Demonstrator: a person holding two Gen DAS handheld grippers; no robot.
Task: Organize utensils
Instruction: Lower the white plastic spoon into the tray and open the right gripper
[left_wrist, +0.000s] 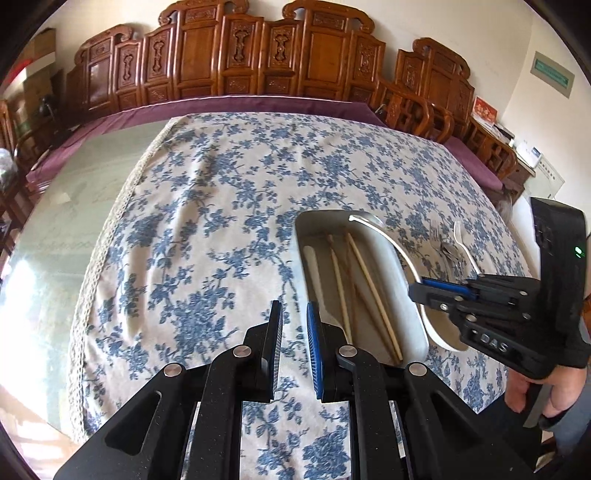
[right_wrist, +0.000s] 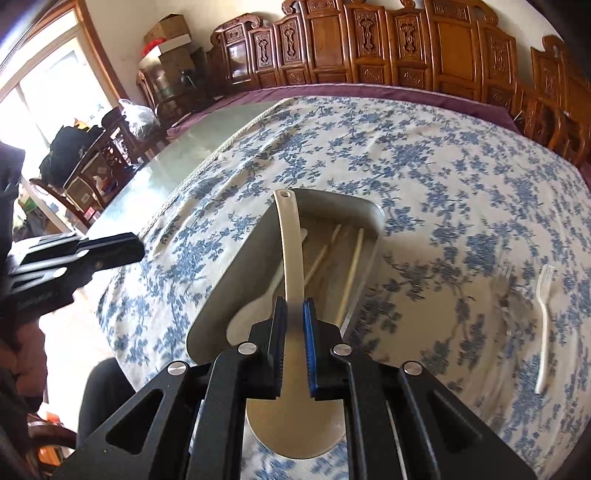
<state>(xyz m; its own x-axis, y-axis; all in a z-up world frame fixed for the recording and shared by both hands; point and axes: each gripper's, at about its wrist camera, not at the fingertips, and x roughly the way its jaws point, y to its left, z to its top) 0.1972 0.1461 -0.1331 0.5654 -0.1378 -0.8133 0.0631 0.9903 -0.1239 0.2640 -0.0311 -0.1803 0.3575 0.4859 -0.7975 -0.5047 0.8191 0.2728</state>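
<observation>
My right gripper (right_wrist: 294, 314) is shut on the handle of a large white serving spoon (right_wrist: 291, 251). The spoon's bowl hangs under the jaws and its handle points out over a grey tray (right_wrist: 373, 212). In the tray lie wooden chopsticks (right_wrist: 351, 273) and a smaller white spoon (right_wrist: 255, 306). From the left wrist view, the right gripper (left_wrist: 417, 291) holds the serving spoon (left_wrist: 391, 243) over the tray (left_wrist: 303, 229), above the chopsticks (left_wrist: 369, 280). My left gripper (left_wrist: 294, 325) hovers left of the tray, its jaws a narrow gap apart with nothing between them.
A white plastic fork (right_wrist: 545, 325) and metal forks (left_wrist: 443, 247) lie on the blue-flowered tablecloth (left_wrist: 221, 206) right of the tray. Bare glass tabletop (left_wrist: 74, 206) lies to the left. Carved wooden chairs (left_wrist: 325, 59) line the far side. A person's hand (left_wrist: 524, 391) grips the right gripper's handle.
</observation>
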